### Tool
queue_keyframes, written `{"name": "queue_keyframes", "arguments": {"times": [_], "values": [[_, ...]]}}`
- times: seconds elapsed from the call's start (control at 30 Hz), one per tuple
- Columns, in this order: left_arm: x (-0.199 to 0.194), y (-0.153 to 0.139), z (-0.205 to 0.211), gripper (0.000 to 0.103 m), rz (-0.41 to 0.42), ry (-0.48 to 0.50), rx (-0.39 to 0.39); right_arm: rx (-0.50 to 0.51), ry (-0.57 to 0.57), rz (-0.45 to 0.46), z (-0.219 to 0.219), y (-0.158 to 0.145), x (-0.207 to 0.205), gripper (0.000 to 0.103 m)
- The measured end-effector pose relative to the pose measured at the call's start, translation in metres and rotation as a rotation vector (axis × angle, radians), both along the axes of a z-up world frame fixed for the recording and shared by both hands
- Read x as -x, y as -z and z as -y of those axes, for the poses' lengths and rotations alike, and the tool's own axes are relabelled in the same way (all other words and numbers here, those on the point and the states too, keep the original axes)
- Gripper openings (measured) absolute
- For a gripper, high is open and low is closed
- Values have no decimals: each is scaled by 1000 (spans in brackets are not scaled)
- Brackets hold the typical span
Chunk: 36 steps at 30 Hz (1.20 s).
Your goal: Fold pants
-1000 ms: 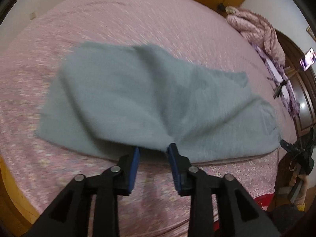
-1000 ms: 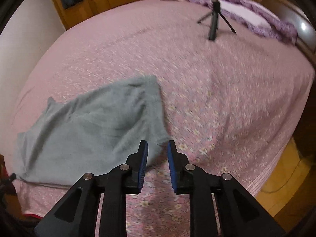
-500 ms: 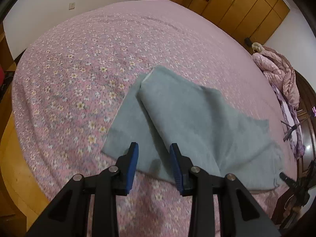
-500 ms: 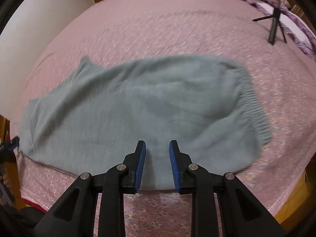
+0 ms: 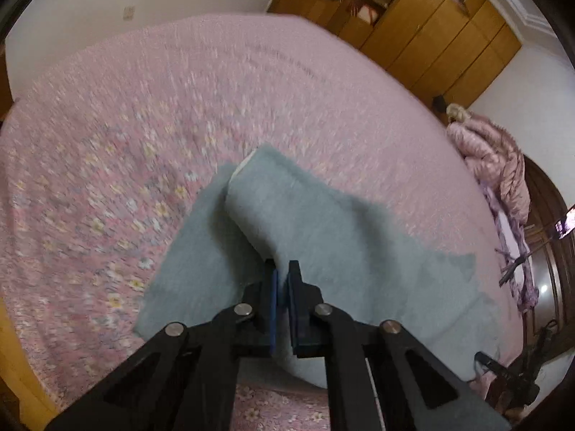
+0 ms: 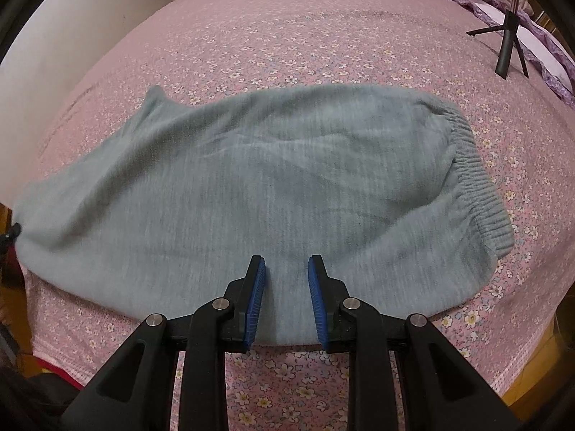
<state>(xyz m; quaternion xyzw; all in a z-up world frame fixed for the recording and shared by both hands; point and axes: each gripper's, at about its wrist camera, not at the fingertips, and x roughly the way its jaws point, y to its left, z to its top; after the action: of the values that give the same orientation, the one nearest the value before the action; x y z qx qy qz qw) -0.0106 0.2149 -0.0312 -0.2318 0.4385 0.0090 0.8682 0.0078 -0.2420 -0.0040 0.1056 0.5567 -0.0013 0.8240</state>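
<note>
Grey-green fleece pants (image 6: 273,179) lie folded lengthwise on the pink flowered bedspread (image 6: 287,36). The ribbed waistband (image 6: 474,179) is at the right in the right wrist view, the leg ends at the left. My right gripper (image 6: 286,280) is open and empty over the near edge of the pants. In the left wrist view the pants (image 5: 359,251) run away to the right. My left gripper (image 5: 282,276) is shut on the top leg's edge, which rises as a ridge from the lower layer.
A black tripod (image 6: 506,46) stands on the bed at the far right. A pink quilt (image 5: 492,161) is heaped near the wooden headboard. Wooden wardrobes (image 5: 413,28) line the far wall. The bed's near edge is just under both grippers.
My left gripper has closed from open onto the top leg's edge and lifts it. My right gripper has swung left over the pants' near edge and stays open.
</note>
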Motion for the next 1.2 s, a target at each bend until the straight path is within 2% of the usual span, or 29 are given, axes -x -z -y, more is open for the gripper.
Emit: {"name": "queue_keyframes", "arguments": {"times": [0.13,0.27,0.3,0.43,0.53,0.67,0.73,0.8,0.83,0.87,0.9,1.0,1.1,1.2], "values": [[11,-26,9,6,19,-9,-177,14,-6,1,-2,-1,1,26],[9,-17,17,14,-49,9,-272,4,-9,4,-3,-1,1,26],[9,-14,16,14,-60,0,-277,-3,-7,4,-2,-1,1,26],[26,-8,-7,16,-52,-66,-183,-8,-3,4,1,1,0,26],[36,-8,-23,17,-43,-117,-162,2,-7,4,0,2,0,26],[39,-4,-29,18,-32,-108,-80,-4,-7,6,0,1,0,26],[34,-2,-26,24,-23,-78,-45,-10,-5,7,1,1,0,26],[27,3,-15,34,-28,-43,-68,-12,-6,10,2,2,1,26],[23,4,-10,34,-39,-38,-95,-12,-7,11,2,2,1,26],[19,7,-5,31,-62,-39,-135,-13,-8,12,2,2,1,26],[17,8,-2,8,-76,-55,-163,-13,-8,14,3,2,2,26],[18,0,9,6,-44,-49,-169,-14,-9,15,3,2,2,26],[17,-14,32,6,-3,32,-225,-17,-7,18,3,2,2,26],[11,-19,58,6,31,139,-208,-23,-8,21,3,2,3,26]]}}
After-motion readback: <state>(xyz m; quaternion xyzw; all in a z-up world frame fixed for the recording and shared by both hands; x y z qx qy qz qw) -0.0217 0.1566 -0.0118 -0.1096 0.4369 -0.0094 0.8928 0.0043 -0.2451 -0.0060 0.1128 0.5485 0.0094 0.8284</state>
